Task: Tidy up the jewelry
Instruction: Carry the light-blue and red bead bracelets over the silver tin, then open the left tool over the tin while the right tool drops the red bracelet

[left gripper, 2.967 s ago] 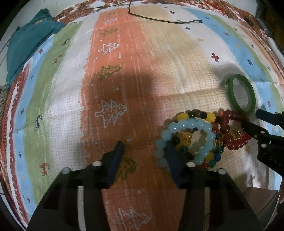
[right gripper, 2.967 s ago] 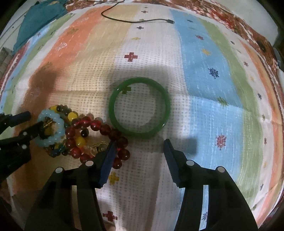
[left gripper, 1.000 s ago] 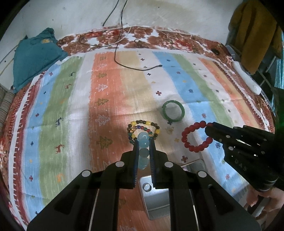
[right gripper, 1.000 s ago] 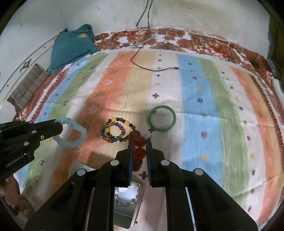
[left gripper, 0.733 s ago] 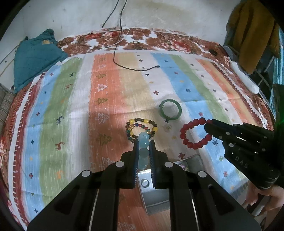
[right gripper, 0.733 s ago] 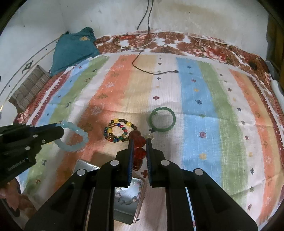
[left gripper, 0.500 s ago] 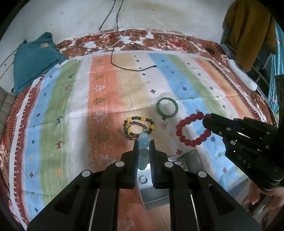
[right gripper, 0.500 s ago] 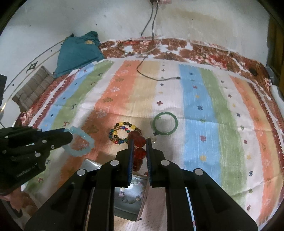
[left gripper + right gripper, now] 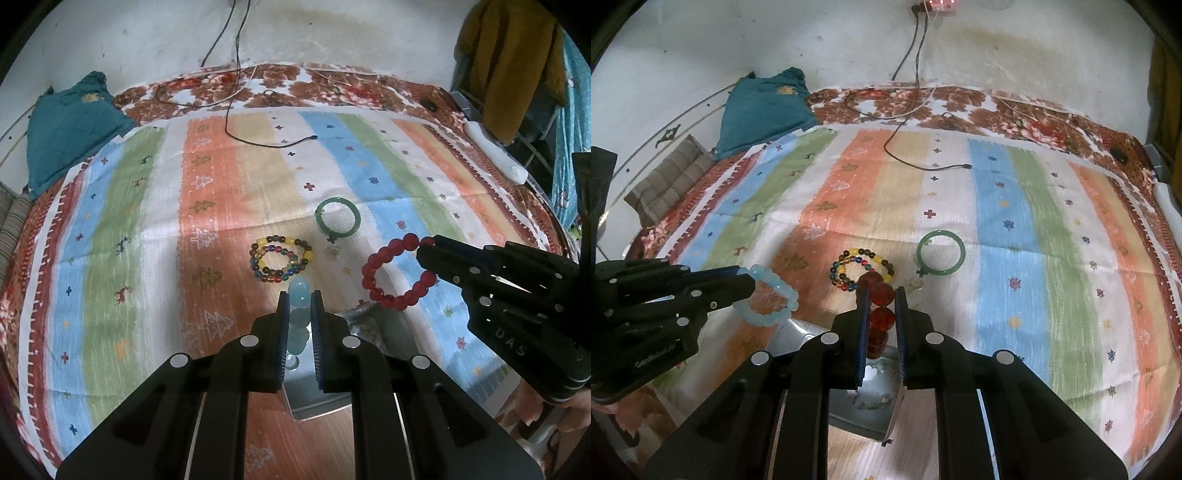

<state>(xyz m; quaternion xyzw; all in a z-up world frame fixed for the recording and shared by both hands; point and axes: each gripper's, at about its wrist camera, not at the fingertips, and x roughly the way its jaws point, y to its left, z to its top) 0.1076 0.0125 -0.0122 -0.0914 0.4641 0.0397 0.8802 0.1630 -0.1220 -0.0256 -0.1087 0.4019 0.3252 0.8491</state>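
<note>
My left gripper (image 9: 298,299) is shut on a pale blue bead bracelet (image 9: 299,317), held in the air; in the right wrist view that bracelet (image 9: 775,299) hangs as a ring from the left gripper (image 9: 740,282). A red bead bracelet (image 9: 881,312) is clamped in my right gripper (image 9: 881,295); the left wrist view shows it (image 9: 388,277) dangling from the right gripper (image 9: 424,251). Below both lies an open metal box (image 9: 864,410), also visible as a metal box (image 9: 317,402). On the striped cloth lie a multicoloured bead bracelet (image 9: 281,258) and a green bangle (image 9: 338,219).
A striped patterned cloth (image 9: 155,229) covers the bed. A black cable (image 9: 258,142) runs from the wall across its far part. A teal garment (image 9: 70,122) lies at the far left, clothing (image 9: 513,62) hangs at the right. A hand (image 9: 535,410) grips the right gripper's handle.
Three seconds ago both grippers were open, low over the piled bracelets. Each is now shut on a bracelet; over the last second both drew a little up and back, the bed shrinking in view.
</note>
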